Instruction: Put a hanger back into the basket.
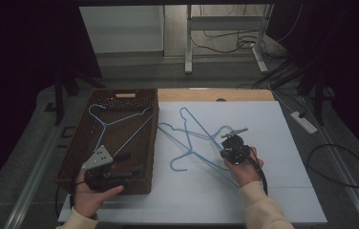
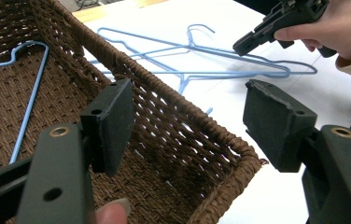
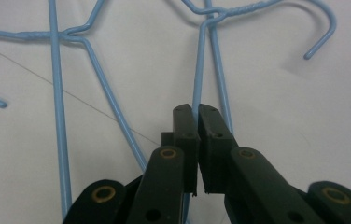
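Note:
Blue wire hangers (image 1: 189, 136) lie tangled on the white table top (image 1: 273, 157), right of a brown wicker basket (image 1: 154, 138). One more blue hanger (image 1: 115, 121) lies inside the basket. My right gripper (image 1: 224, 151) is at the hangers' right end, its jaws shut on one hanger's wire (image 3: 201, 60), which runs in between the pads (image 3: 186, 135). A second hanger (image 3: 57, 93) lies to its left. My left gripper (image 2: 187, 116) hovers open and empty over the basket's near right corner (image 2: 239, 163). The right gripper (image 2: 246, 42) and its hand also show beyond the hangers (image 2: 220, 72).
A bare wooden strip (image 1: 216, 94) borders the table's far edge. On the floor to the right are a power strip (image 1: 304, 121) and looped cables (image 1: 344, 167). A metal stand's legs (image 1: 188, 57) rise behind the table.

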`<state>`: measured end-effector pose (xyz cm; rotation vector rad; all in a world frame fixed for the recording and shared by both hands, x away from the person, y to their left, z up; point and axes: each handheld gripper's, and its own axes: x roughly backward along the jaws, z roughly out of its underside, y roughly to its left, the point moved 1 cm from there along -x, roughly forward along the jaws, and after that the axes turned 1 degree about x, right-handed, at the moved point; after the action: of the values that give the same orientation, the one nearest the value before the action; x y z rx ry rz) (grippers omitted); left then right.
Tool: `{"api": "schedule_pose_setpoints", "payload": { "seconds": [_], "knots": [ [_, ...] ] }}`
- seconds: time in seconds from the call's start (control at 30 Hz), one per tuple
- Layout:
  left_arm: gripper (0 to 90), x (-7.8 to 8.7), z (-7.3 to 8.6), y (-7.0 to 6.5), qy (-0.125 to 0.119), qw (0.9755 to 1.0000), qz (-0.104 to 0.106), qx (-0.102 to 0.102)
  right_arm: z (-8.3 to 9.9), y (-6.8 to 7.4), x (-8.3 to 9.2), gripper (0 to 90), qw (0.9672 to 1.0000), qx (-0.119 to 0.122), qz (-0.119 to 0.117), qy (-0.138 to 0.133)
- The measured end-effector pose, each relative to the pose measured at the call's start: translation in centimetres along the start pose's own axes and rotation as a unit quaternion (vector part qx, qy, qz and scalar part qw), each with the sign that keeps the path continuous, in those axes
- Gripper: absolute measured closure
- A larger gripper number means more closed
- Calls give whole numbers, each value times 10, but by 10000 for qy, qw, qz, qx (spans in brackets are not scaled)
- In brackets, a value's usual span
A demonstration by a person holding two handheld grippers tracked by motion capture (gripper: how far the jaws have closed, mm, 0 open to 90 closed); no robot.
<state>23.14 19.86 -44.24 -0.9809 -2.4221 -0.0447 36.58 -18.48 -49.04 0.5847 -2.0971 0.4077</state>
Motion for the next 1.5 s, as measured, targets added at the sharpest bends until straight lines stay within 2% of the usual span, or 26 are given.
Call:
{"api": "schedule_pose_setpoints", "payload": {
  "seconds": [0.2,0.47,0.67,0.73,0.93,1.1,1.33,1.5],
  "knots": [
    [334,1,0,1,-12,10000,-7,17,6,0,7,874,9998,199,-20,-55],
    [334,0,0,-1,-2,10000,4,9,15,-4,6,875,9991,410,22,119],
    [335,-1,0,-1,8,10000,2,6,22,-6,11,876,9981,609,19,-25],
    [335,-1,0,-2,2,10000,6,-3,29,-6,16,875,9969,783,-15,-105],
    [335,-1,0,-3,14,10000,7,-18,47,-10,26,876,9944,1027,-113,-236],
    [336,-3,-2,-6,31,10000,20,-76,61,-15,35,876,9919,1212,-246,-292],
    [336,-6,-4,-12,97,9998,78,-177,75,-19,45,876,9894,1343,-376,-407],
    [336,-8,-6,-16,113,9996,126,-222,82,-18,50,876,9856,1544,-460,-515]
  ]
}}
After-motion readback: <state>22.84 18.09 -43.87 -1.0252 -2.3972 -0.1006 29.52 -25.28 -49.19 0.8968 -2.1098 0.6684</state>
